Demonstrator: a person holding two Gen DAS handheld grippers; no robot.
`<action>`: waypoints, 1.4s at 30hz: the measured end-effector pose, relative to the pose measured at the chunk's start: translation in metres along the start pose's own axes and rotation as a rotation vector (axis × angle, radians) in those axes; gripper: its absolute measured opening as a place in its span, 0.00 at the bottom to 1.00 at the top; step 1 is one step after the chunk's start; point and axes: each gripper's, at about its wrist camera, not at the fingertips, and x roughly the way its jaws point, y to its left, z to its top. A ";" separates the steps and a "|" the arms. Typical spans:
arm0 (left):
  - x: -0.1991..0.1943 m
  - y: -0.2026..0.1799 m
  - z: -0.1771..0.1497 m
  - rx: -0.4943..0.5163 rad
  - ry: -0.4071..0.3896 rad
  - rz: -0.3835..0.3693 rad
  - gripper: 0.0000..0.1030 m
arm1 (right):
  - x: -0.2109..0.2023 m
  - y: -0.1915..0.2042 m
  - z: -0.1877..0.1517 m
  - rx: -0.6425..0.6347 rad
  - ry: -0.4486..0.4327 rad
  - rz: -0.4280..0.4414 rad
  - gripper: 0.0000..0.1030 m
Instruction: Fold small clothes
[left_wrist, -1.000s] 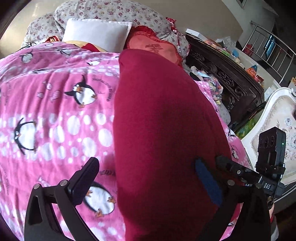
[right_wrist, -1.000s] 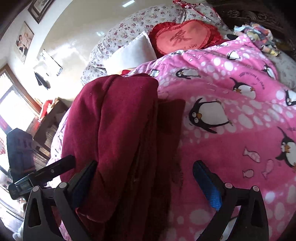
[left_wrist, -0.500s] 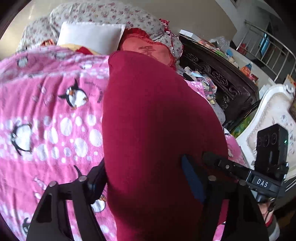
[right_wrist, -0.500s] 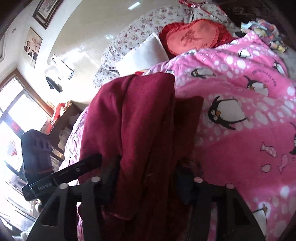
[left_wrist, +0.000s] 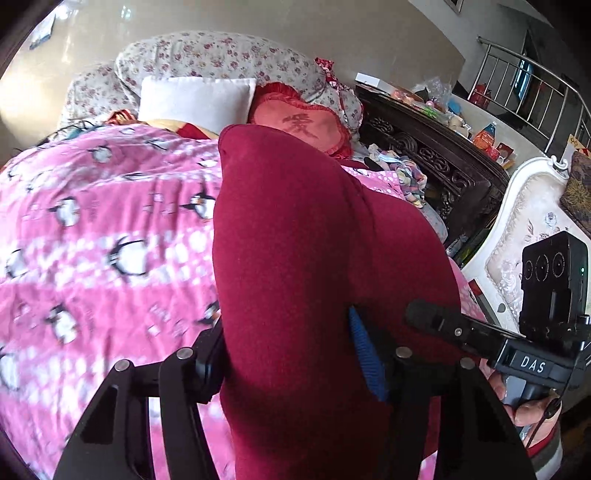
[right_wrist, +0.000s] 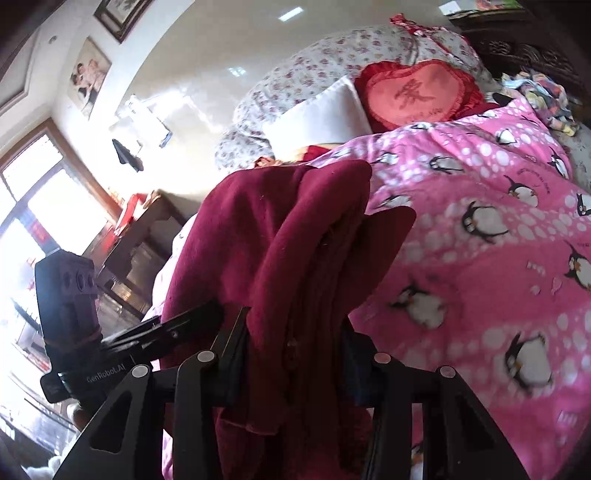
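Both your grippers have closed in from wide open and lifted. Your left gripper (left_wrist: 288, 354) is closing on the red garment (left_wrist: 314, 240), pads pressing its near end. Your right gripper (right_wrist: 291, 347) is closing on the bunched layers likewise. Garment hangs between them, above the penguin blanket (left_wrist: 92, 240).

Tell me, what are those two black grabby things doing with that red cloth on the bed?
A person holds a tool in each hand. The left tool and the right tool are both closing on the near end of a dark red garment, with its fabric between the fingers. The rest of the garment stretches over a pink penguin blanket on the bed. No fold has been made yet.
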 end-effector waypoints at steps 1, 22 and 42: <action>-0.008 0.002 -0.004 -0.001 -0.003 0.005 0.58 | -0.001 0.005 -0.003 -0.007 0.001 0.004 0.45; -0.062 0.051 -0.093 -0.029 0.008 0.182 0.67 | -0.003 0.049 -0.080 -0.118 0.103 -0.106 0.58; -0.013 0.051 -0.080 -0.009 0.042 0.317 0.78 | 0.058 0.071 -0.073 -0.382 0.175 -0.296 0.27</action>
